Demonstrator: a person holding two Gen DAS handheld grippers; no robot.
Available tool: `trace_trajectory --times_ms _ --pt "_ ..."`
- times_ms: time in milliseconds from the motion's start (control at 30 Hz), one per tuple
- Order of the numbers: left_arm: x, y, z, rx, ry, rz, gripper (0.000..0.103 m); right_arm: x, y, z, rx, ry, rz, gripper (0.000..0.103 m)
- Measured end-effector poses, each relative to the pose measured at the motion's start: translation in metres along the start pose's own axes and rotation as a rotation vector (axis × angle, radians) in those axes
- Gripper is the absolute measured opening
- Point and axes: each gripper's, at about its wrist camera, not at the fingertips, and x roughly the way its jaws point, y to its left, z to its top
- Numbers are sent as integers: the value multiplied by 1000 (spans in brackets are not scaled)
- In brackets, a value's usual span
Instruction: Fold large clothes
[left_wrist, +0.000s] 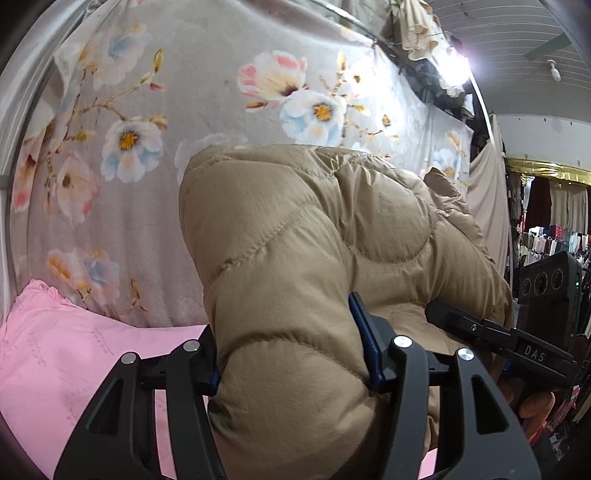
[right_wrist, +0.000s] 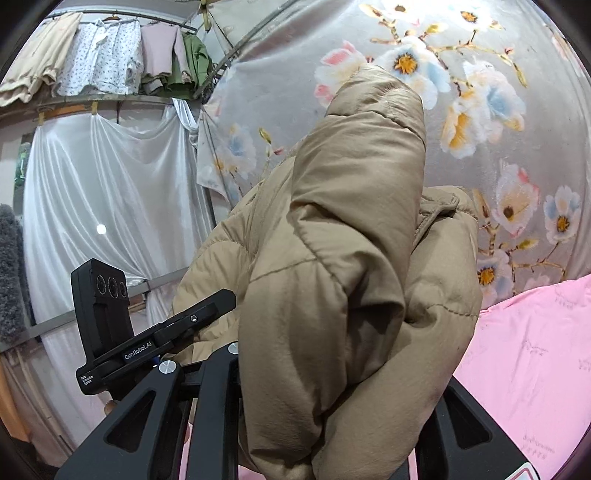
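Observation:
A tan quilted puffer jacket (left_wrist: 314, 240) fills the middle of both views, lifted up in front of a floral cloth. My left gripper (left_wrist: 291, 362) is shut on a thick puffy fold of it, with blue pads pressing in from both sides. To the right, one of the right gripper's black fingers (left_wrist: 465, 325) reaches into the same jacket. In the right wrist view the jacket (right_wrist: 351, 258) bulges up and over my right gripper (right_wrist: 332, 384), which is shut on the bunched fabric with its fingertips hidden. The left gripper's finger (right_wrist: 192, 317) shows at the left.
A grey floral sheet (left_wrist: 166, 129) hangs close behind the jacket. A pink sheet (right_wrist: 528, 350) covers the surface below. Clothes hang on a rail (right_wrist: 103, 55) above a white drape (right_wrist: 110, 184). A hand (left_wrist: 532, 406) holds the right gripper.

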Motion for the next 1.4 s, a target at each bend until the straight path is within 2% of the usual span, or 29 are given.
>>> trace_trajectory --times_ms 167,367,467,533,567,600,633,667,700,800,900,1033,1067,1100,1133,1200,1233,1300,1333,1367,1400 --pt "52 59 -27 -56 85 30 55 81 -34 -30 70 97 -31 23" --pt "127 139 -104 -144 252 73 55 172 -85 -101 139 243 -84 23" --pt "149 167 -145 -178 318 94 55 208 -106 -142 169 317 -103 23" --pt "164 183 -174 -179 378 133 56 228 -120 -171 199 378 -114 24" --pt "169 188 -185 -173 411 156 59 237 -127 -185 215 410 -128 28" --pt "175 195 -198 -169 454 190 69 243 -134 -198 233 431 -143 35" --pt "177 200 -207 -170 475 219 74 245 -140 -208 258 438 -141 40" --pt "172 206 -213 -185 475 230 78 245 -145 -215 283 440 -131 47" --pt "167 210 -215 -196 470 233 82 240 -148 -219 311 438 -120 49" --pt "145 216 -211 -197 465 281 86 216 -148 -217 331 447 -121 55" --pt "119 215 -195 -176 496 379 88 175 -147 -206 324 471 -166 58" --pt "84 193 -154 -50 467 586 88 124 -128 -168 248 415 -272 61" --pt "82 186 -143 -24 457 640 88 120 -118 -154 209 397 -294 57" --pt "78 176 -129 4 438 701 87 118 -106 -140 166 379 -313 46" --pt "76 167 -114 12 420 740 87 119 -91 -124 116 361 -333 40" --pt "75 151 -89 6 377 760 81 126 -64 -100 25 316 -364 19" --pt "74 144 -81 8 360 758 78 134 -49 -89 -33 288 -389 15" --pt "83 128 -67 36 332 777 64 151 -30 -78 -111 259 -422 7" --pt "89 123 -64 43 323 773 61 160 -25 -76 -128 253 -429 5" --pt "97 120 -62 40 322 765 51 171 -22 -76 -142 251 -434 3" --pt "107 119 -65 30 332 750 37 184 -22 -81 -158 257 -445 2"
